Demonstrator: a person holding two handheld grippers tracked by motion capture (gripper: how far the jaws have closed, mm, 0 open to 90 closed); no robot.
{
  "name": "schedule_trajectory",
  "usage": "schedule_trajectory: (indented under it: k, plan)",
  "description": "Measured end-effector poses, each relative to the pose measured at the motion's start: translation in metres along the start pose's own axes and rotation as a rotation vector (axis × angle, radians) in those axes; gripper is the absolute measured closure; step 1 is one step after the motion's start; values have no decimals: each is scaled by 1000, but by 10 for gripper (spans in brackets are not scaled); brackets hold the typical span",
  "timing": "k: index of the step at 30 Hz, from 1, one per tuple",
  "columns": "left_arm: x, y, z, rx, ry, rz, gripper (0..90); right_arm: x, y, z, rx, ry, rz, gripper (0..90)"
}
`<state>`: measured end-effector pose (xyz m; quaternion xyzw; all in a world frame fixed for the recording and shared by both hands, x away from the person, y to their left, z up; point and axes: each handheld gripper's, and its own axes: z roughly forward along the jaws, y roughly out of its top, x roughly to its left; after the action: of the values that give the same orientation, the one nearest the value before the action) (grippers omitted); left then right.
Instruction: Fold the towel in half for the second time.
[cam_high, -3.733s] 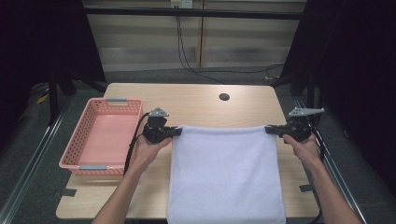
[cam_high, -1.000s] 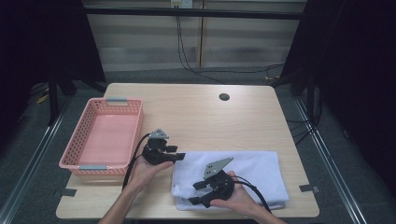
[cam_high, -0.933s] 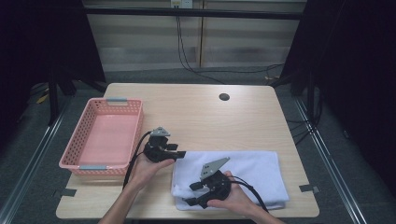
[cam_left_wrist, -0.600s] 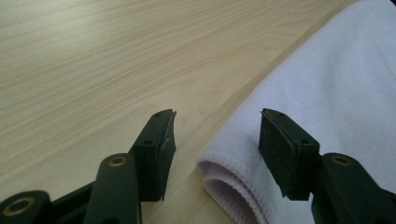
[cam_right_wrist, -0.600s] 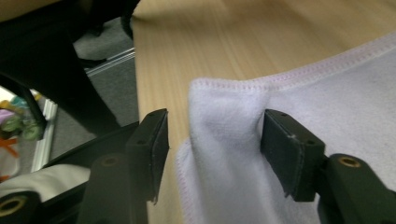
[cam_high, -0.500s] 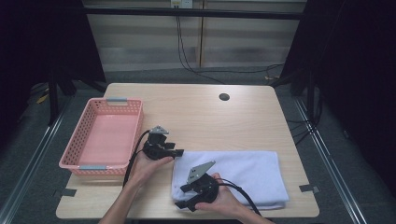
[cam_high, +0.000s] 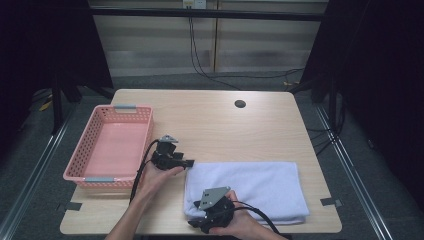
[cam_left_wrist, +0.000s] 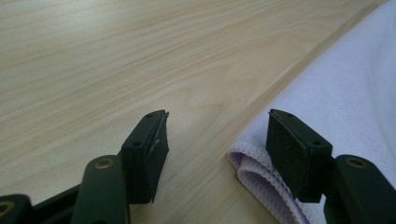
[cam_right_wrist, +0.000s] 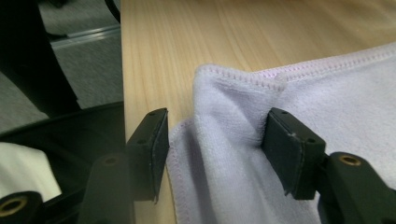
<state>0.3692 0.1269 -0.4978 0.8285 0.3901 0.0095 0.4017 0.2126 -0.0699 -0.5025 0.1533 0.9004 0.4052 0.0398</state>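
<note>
At the near edge of the tabletop (cam_high: 215, 120) I have the right gripper (cam_high: 200, 223) over the near left corner of the towel (cam_high: 260, 187). In the right gripper view its jaws stand wide apart, one on each side of a bunched fold of that corner (cam_right_wrist: 224, 140); the right pad (cam_right_wrist: 287, 140) presses into the cloth and the left pad (cam_right_wrist: 156, 140) sits just beside the hem, so it straddles the corner without pinching it. My left gripper (cam_high: 186, 162) is at the towel's far left corner. Its jaws are also spread wide: the left pad (cam_left_wrist: 149, 149) is over bare wood and the right pad (cam_left_wrist: 294, 149) is against the doubled edge of the towel (cam_left_wrist: 261, 163), clamping nothing.

The pink basket (cam_high: 82, 172) sits at the left side of the tabletop, just left of my left hand (cam_high: 160, 177), with nothing in it.

The towel lies folded flat on the near right part of the tabletop, its long axis running left to right.
</note>
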Motion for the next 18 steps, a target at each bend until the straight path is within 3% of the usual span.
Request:
schedule_trajectory:
  k: [5, 6, 7, 9, 10, 11, 13, 15, 18]
  plan:
    - [-3, -1, 4, 4, 3, 6, 394, 2, 0, 0, 5, -33, -18, 509]
    - [-3, -2, 4, 10, -15, 22, 417, 2, 0, -1, 9, -37, -12, 545]
    - [-7, -4, 6, 9, -57, 37, 543, -1, 1, -1, 10, -62, -6, 695]
    - [-10, -3, 6, 21, -48, 52, 553, -4, 1, -2, 7, -73, 7, 733]
    - [-11, -3, 8, 29, -71, 57, 659, -7, 1, -2, 6, -56, 26, 736]
    - [-13, -3, 8, 28, -62, 74, 718, -8, 2, -2, 8, -51, 33, 738]
    - [-12, -2, 6, 18, -75, 66, 832, -10, 4, -3, 20, -44, 56, 762]
    - [-10, -2, 4, 2, -94, 49, 836, -11, 4, -3, 19, -35, 79, 767]
    - [-9, -1, -2, -27, -119, 21, 840, -20, 4, -9, -11, 19, 174, 783]
